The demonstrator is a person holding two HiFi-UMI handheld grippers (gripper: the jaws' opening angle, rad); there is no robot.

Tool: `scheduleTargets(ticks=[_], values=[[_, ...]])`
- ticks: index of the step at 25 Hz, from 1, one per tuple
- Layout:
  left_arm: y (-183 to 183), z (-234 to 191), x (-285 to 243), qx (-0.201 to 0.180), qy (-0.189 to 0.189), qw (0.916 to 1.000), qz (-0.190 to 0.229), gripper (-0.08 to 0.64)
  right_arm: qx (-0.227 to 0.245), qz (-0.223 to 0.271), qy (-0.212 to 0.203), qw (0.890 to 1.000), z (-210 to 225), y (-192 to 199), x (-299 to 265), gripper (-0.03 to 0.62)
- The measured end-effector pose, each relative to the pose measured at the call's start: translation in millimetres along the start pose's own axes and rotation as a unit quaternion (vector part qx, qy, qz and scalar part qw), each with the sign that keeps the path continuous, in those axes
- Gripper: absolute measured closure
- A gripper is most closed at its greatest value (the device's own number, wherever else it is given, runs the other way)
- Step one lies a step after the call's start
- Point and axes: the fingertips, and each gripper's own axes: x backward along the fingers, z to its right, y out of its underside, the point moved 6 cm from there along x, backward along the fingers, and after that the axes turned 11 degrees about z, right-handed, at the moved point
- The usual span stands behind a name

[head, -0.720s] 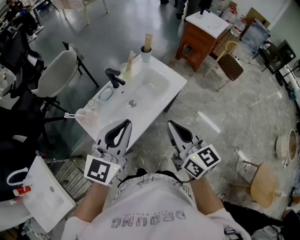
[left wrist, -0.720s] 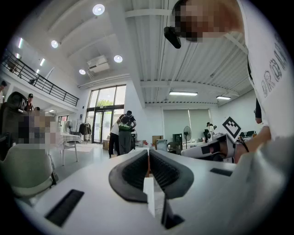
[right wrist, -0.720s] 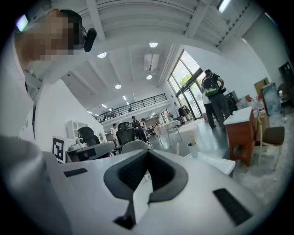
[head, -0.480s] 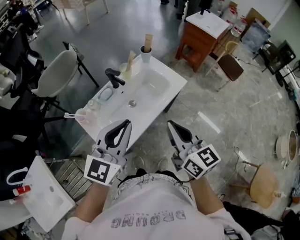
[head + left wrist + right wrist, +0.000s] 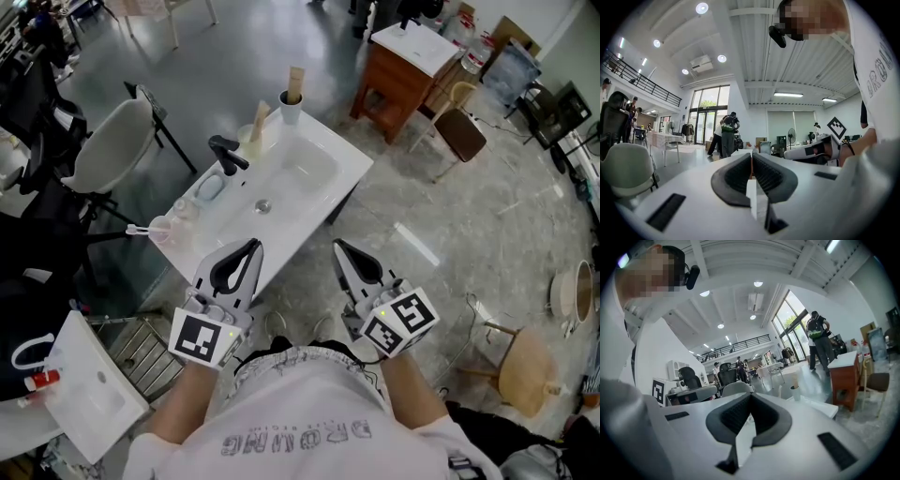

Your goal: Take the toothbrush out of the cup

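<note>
A white cup (image 5: 291, 109) stands at the far end of the white washbasin (image 5: 319, 192), with a tan wooden handle (image 5: 296, 82) sticking up out of it. The same cup (image 5: 795, 392) shows ahead in the right gripper view. A second tan-handled item (image 5: 260, 121) leans in a holder by the black tap (image 5: 228, 153). Both grippers hover side by side at the basin's near edge, well short of the cup. My left gripper (image 5: 252, 246) (image 5: 751, 158) is shut and empty. My right gripper (image 5: 339, 247) (image 5: 750, 398) is shut and empty too.
On the basin's left rim sit a soap dish (image 5: 211, 187) and a clear cup (image 5: 161, 229). A white chair (image 5: 111, 147) stands to the left, a wooden cabinet (image 5: 405, 67) and brown chair (image 5: 466, 133) beyond, a wooden stool (image 5: 525, 370) at the right. People (image 5: 724, 133) stand far off.
</note>
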Motion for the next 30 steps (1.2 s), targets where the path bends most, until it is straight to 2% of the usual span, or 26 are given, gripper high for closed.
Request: scheduleTargets(ticks=[18,30], values=[[3.1,4.2,-1.4,-0.003,0.011,0.9999,-0.006,0.531,0.006,-0.001,0.005,1.0,1.2,-0.9,1.7,0.586],[5.1,0.9,0.3,0.0,0.003,1.0,-0.008,0.529,0.007,0.002,0.012,1.0,1.6,0.4,2.8,0.586]])
